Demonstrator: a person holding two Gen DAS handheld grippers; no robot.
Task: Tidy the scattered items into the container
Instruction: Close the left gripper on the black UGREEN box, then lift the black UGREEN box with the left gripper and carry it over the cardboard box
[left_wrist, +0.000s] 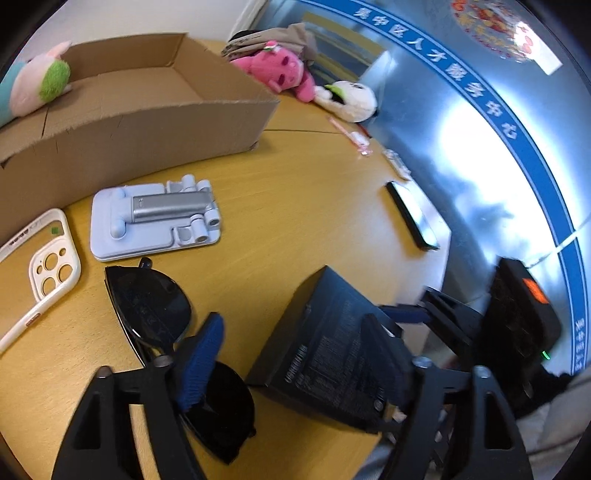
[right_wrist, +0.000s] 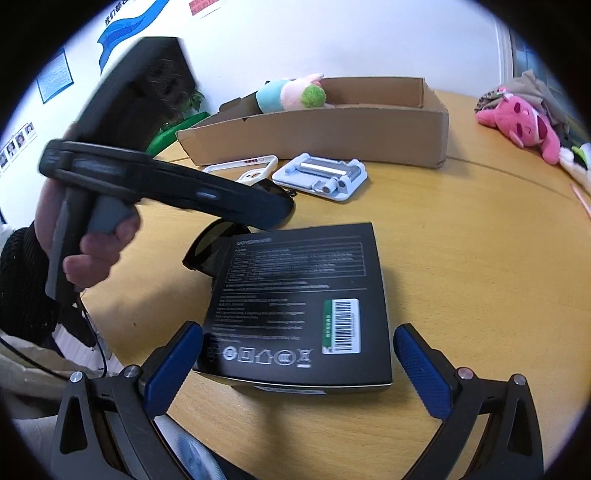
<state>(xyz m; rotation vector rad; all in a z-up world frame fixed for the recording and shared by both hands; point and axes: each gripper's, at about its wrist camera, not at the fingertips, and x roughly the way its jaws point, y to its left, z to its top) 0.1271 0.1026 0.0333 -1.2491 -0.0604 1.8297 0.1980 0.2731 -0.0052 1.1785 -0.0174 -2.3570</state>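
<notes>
Right gripper (right_wrist: 297, 373) is spread wide, blue pads straddling the near end of the flat black cardboard product box (right_wrist: 299, 306) at lower centre, probably lining up a pinch across its width; no contact yet. Left gripper (left_wrist: 295, 362) is also released, low over the black sunglasses (left_wrist: 162, 317), angled down toward the wooden table (left_wrist: 295, 206). Target is the open brown cardboard tray (right_wrist: 332, 129) at upper centre, already holding a pastel plush toy (right_wrist: 291, 94).

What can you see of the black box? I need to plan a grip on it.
The black box is flat, rectangular, apparently cardboard, printed with white text, symbols and a barcode sticker. It lies on the wooden table, partly over dark sunglasses. The right tool straddles its near end, jaws open, pads apparently not touching.
</notes>
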